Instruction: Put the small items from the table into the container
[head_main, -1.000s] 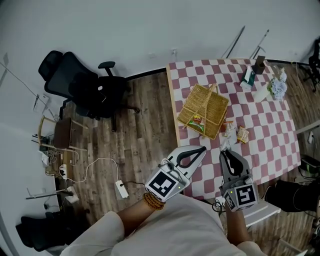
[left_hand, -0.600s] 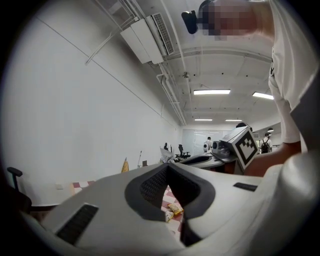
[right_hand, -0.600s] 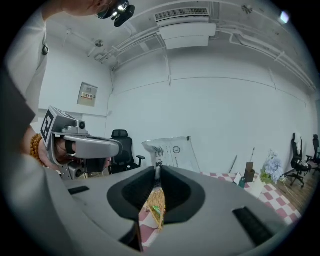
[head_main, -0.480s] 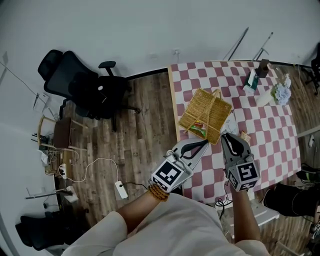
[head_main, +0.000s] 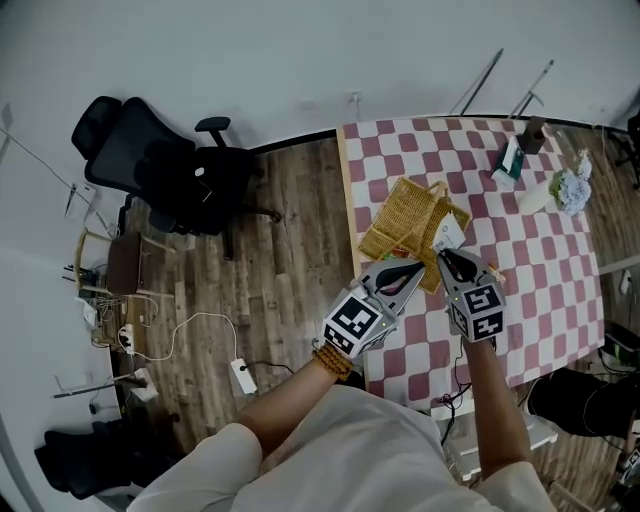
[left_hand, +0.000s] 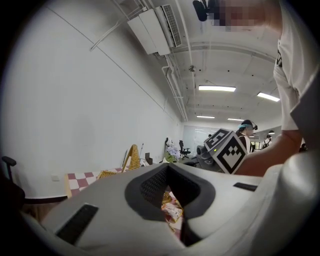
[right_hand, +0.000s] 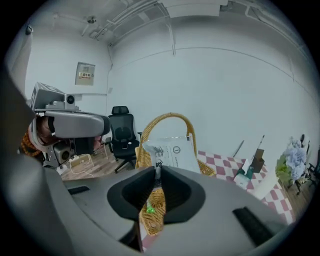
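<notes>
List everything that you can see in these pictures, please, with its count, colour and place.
table: 1, pink-and-white checked cloth, right side of the head view
basket: 1, yellow wicker with a handle, near-left part of the table
white packet: 1, white with dark print, above the basket
snack packets: count unclear, orange-yellow, on the table beyond the left gripper
green-white box: 1, far end of the table
dark box: 1, far end of the table
flowers: 1 bunch, pale, far right corner
office chair: 1, black, on the wood floor
power strip: 1, white, on the floor
left gripper: 1, grey, jaws together, empty
right gripper: 1, grey, jaws shut on the white packet
</notes>
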